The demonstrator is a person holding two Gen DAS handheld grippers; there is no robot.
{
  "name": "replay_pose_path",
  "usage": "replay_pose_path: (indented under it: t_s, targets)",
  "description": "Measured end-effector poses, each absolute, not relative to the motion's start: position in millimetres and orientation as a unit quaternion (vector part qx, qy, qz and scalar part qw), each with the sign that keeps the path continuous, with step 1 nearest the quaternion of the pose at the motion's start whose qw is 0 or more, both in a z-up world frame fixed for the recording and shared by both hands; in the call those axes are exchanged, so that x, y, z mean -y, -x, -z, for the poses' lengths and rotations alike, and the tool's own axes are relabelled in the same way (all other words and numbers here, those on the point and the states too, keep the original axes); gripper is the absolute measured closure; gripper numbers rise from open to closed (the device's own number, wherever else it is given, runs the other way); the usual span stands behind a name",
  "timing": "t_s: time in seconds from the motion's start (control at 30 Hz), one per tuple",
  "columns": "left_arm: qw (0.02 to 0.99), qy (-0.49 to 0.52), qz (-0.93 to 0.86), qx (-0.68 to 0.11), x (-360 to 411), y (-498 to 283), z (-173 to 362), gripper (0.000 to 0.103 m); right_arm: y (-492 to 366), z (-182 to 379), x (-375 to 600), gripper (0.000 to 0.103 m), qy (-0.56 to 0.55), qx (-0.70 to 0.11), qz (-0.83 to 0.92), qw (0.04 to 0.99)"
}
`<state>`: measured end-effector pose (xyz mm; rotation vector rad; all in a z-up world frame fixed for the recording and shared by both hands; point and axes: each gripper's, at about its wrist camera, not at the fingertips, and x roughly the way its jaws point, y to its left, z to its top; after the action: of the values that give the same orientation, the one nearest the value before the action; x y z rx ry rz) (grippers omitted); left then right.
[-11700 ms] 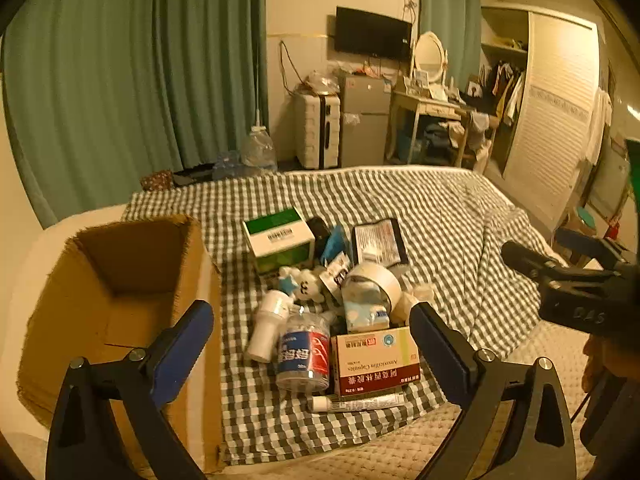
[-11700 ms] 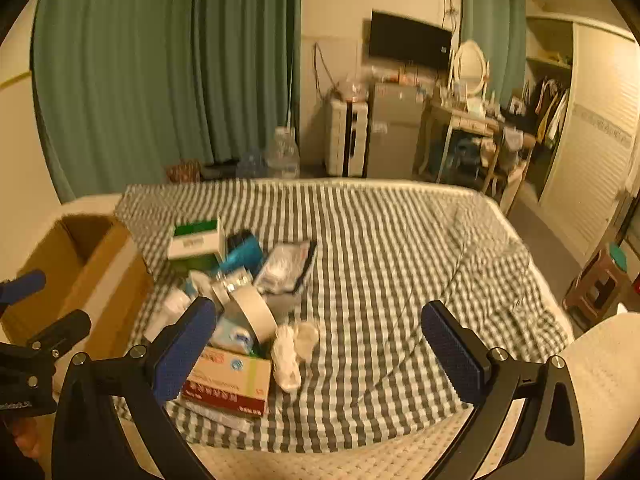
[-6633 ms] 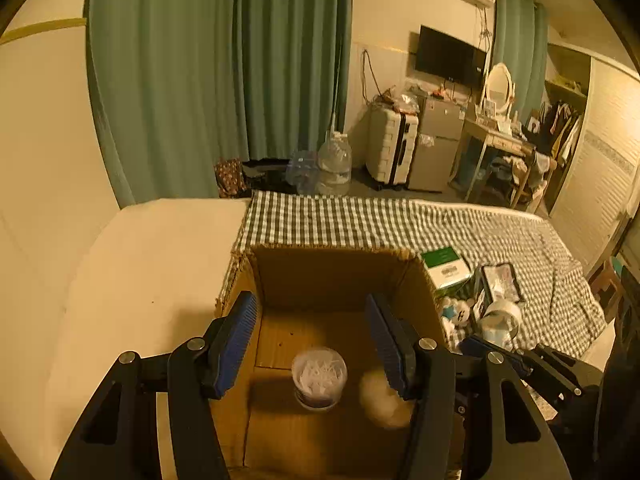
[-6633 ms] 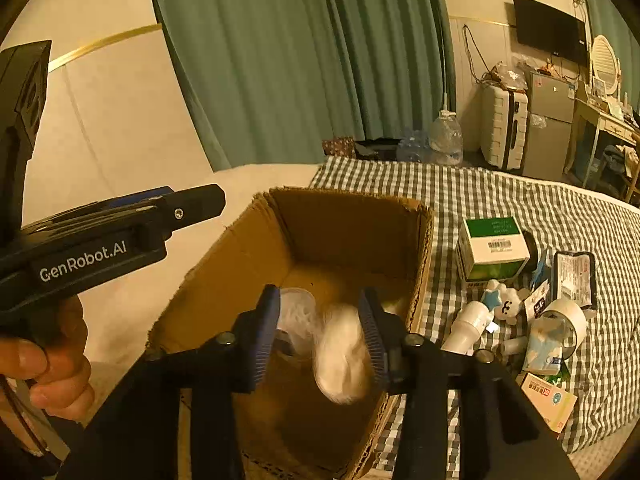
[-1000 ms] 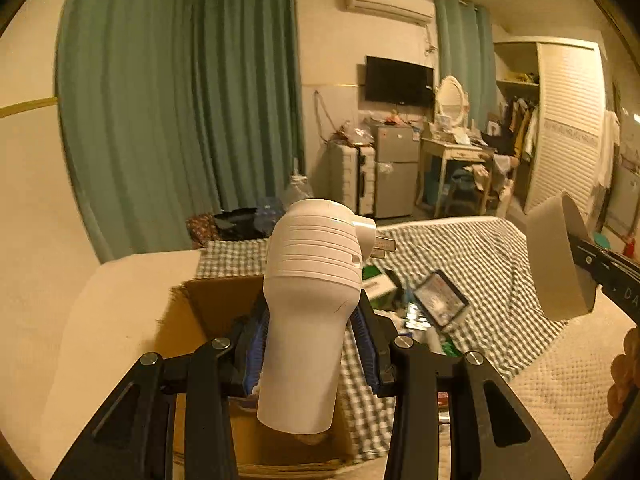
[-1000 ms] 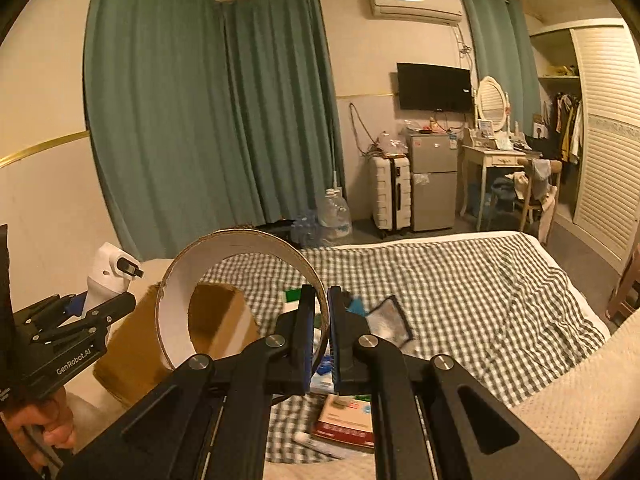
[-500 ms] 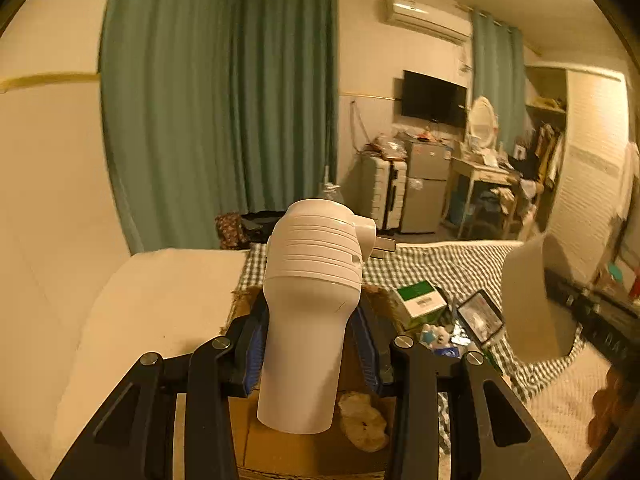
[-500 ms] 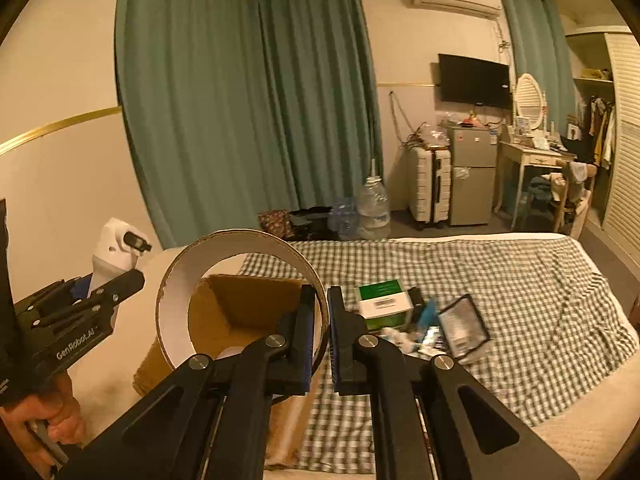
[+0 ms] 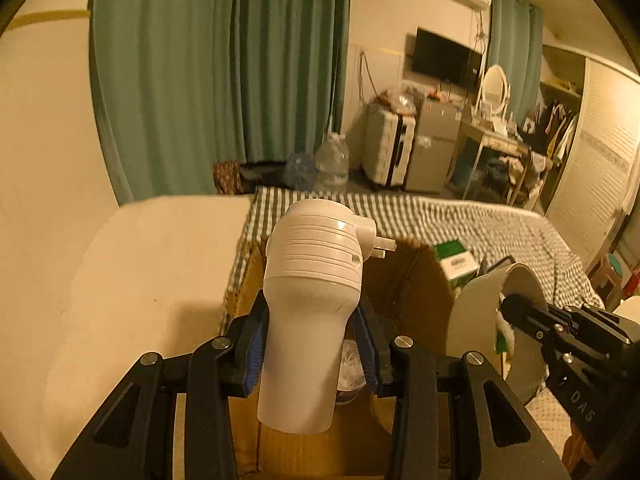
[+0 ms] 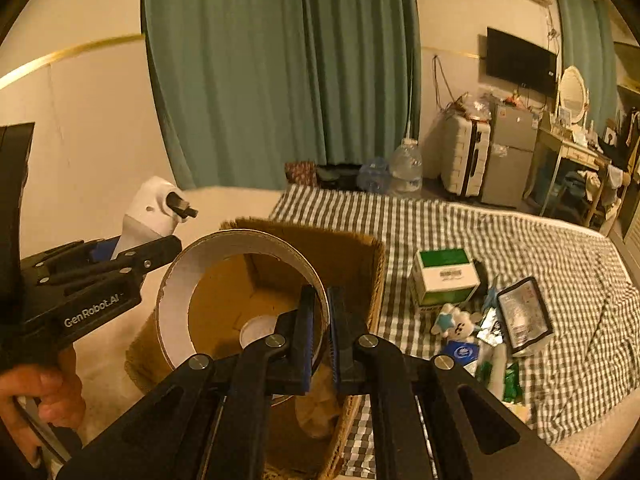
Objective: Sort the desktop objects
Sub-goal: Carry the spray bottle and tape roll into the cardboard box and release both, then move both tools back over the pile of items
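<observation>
Pinching a white plug-in device [image 9: 312,312], left fingers [image 9: 256,344]; right fingers [image 10: 306,332] pinching a tape roll [image 10: 176,300] above the cardboard box [image 10: 360,256].

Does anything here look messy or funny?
Yes. The cardboard box has frayed, fuzzy top edges. Beside it, small things lie jumbled in a heap on the checked cloth, some overlapping, not lined up.

"GenRobot.AI" in white on the black body of the left gripper [image 10: 132,258], read from the right wrist view. "DAS" in grey on the black body of the right gripper [image 9: 505,307], partly cut off.
</observation>
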<state>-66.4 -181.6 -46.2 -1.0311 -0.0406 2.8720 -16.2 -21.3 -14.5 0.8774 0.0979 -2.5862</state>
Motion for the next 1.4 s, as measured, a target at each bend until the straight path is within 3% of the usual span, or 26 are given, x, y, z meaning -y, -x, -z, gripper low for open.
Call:
replay_pose_path:
  t_s: [0.3,0.43,0.47,0.63,0.9,1.1,1.33,1.4]
  targets:
    - [0.036,0.384,-0.922,0.009,176.6,91.8,77.3,0.063,49.8,57.2,47.5,0.095,-0.373,-0.056,0.898,0.226]
    - [0.032,0.385,-0.923,0.004,176.2,94.5,77.8,0.06,51.8,66.4,48.9,0.053,-0.372,-0.066,0.898,0.225]
    - [0.032,0.383,-0.923,0.004,174.9,93.1,75.8,0.058,51.7,66.3,46.5,0.05,-0.37,-0.061,0.899,0.226]
    - [0.035,0.359,-0.933,0.0,173.8,86.2,62.9,0.048,53.2,60.1,35.4,0.049,-0.367,-0.035,0.9,0.233]
    - [0.026,0.328,-0.944,0.014,177.4,75.9,41.3,0.044,46.3,37.6,19.2,0.048,-0.344,-0.034,0.911,0.227]
    - [0.023,0.283,-0.959,0.012,164.2,57.0,9.5,0.028,32.3,4.4,-10.9,0.045,-0.305,-0.029,0.927,0.215]
    - [0.023,0.232,-0.972,0.012,134.2,30.2,-25.7,0.003,9.8,-35.9,-58.4,0.029,-0.253,-0.024,0.948,0.194]
    - [0.028,0.218,-0.975,0.018,123.7,23.2,-34.5,0.0,3.7,-46.6,-75.1,0.022,-0.239,-0.022,0.953,0.186]
